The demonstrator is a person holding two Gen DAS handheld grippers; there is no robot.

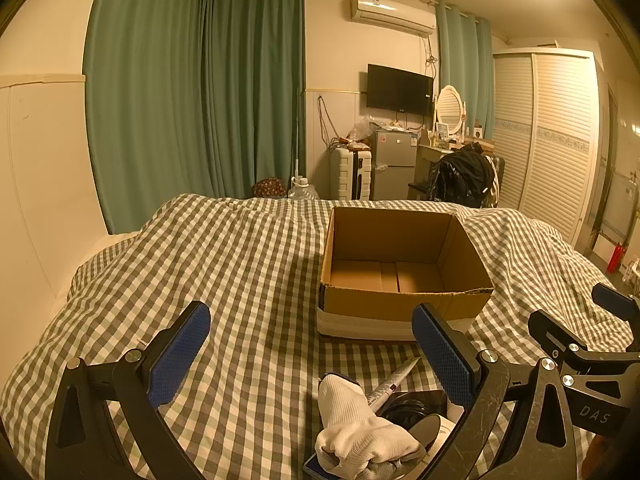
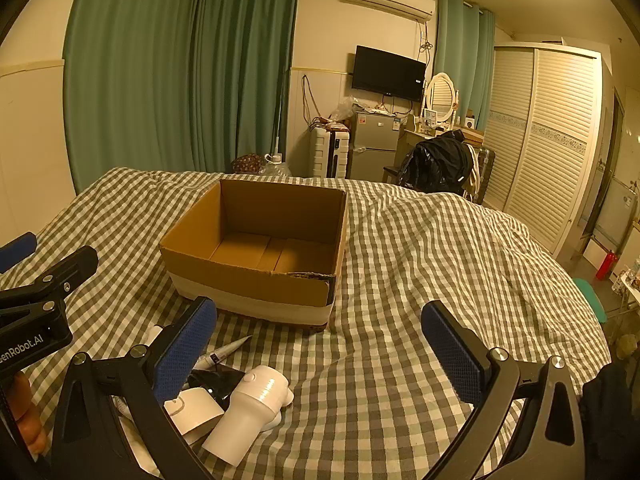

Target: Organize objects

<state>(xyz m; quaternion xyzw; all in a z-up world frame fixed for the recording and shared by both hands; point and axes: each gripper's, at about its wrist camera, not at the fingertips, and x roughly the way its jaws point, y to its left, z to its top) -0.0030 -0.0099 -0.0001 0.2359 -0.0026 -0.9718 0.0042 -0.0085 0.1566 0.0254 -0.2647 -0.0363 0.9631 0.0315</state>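
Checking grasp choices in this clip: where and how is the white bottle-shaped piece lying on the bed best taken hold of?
Probably across its ribbed neck, the narrowest round section. The white bottle-shaped piece lies on its side on the checked bedspread, wide end toward the camera, so come down from above with the pads on either side of the neck. The right claw is open and nearer its free right side; clutter crowds its left.

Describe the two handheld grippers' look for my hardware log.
Both the left gripper and the right gripper have black angular frames with silver screws and blue dimpled pads on the fingers. One body reads "DAS", the other "GenRobot.AI". No cables or sleeves visible.
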